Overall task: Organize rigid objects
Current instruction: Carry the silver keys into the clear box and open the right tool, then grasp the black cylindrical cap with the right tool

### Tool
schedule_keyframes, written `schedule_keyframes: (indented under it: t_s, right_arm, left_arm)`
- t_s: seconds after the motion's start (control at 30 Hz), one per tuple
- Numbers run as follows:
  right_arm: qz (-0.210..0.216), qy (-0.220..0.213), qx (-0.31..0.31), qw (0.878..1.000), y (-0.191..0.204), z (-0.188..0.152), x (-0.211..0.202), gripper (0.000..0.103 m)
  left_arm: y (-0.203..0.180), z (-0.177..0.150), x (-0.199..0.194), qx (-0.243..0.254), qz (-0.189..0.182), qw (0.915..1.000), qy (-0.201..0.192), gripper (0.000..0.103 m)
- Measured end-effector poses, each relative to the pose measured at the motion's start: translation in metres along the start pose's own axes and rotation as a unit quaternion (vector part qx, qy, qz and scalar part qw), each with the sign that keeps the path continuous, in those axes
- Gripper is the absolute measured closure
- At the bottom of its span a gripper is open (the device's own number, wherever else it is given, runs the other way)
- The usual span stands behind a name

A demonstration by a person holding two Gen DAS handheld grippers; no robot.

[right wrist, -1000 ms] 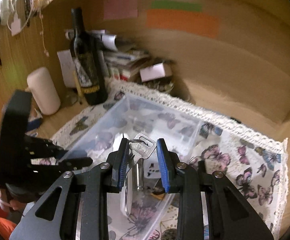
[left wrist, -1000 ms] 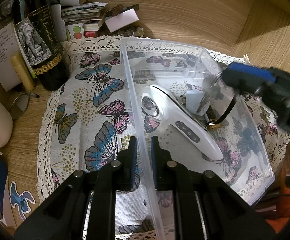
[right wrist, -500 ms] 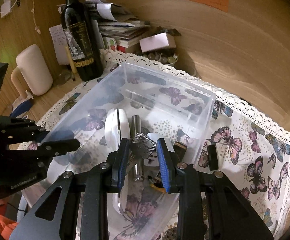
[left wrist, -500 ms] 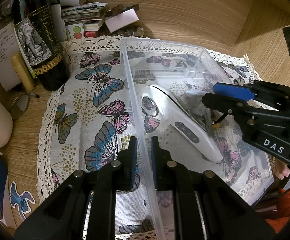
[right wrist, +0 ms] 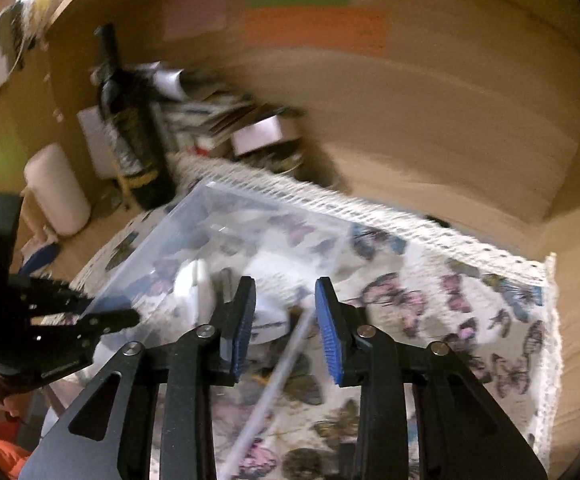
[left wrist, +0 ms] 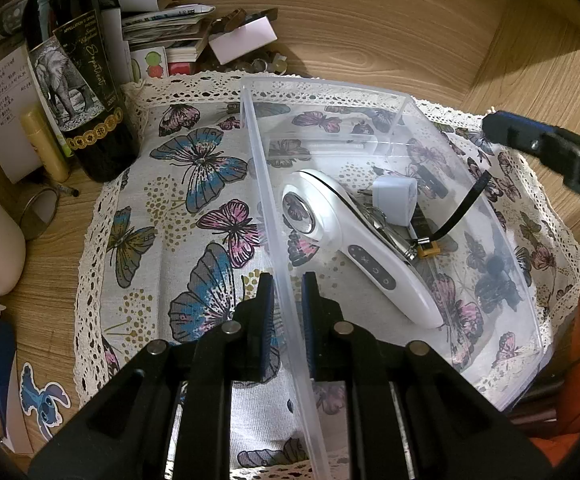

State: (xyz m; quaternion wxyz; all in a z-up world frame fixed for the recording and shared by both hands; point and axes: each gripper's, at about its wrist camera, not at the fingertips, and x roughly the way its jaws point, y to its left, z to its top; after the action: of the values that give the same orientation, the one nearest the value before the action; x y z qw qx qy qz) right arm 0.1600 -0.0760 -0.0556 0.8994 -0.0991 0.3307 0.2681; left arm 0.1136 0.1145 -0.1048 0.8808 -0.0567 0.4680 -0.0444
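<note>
We find a lived-in home, at a wooden table (left wrist: 369,24) set into a wood-panelled corner. A lace-edged butterfly cloth (left wrist: 194,184) covers it. A wine bottle (left wrist: 78,92) with an elephant label stands at the back beside a handwritten note (left wrist: 2,96), a heap of booklets and papers (left wrist: 166,28) and a cartoon sticker (left wrist: 44,400). Coloured paper notes (right wrist: 313,28) are stuck to the wall.
</note>
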Motion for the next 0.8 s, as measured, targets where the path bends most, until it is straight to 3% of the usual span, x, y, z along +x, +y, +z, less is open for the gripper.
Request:
schedule_keyframes:
  t_s: [0.23, 0.8]
  right_arm:
    - [-0.033, 0.016, 0.027, 0.999, -0.032, -0.007, 0.007, 0.071]
    - [-0.038, 0.146, 0.046, 0.988, -0.062, -0.038, 0.098, 0.070]
  left_arm:
    - [0.000, 0.000, 0.000, 0.001, 0.000, 1.0000, 0.001, 0.091]
    - [0.000, 0.000, 0.000, 0.001, -0.002, 1.0000, 0.001, 0.091]
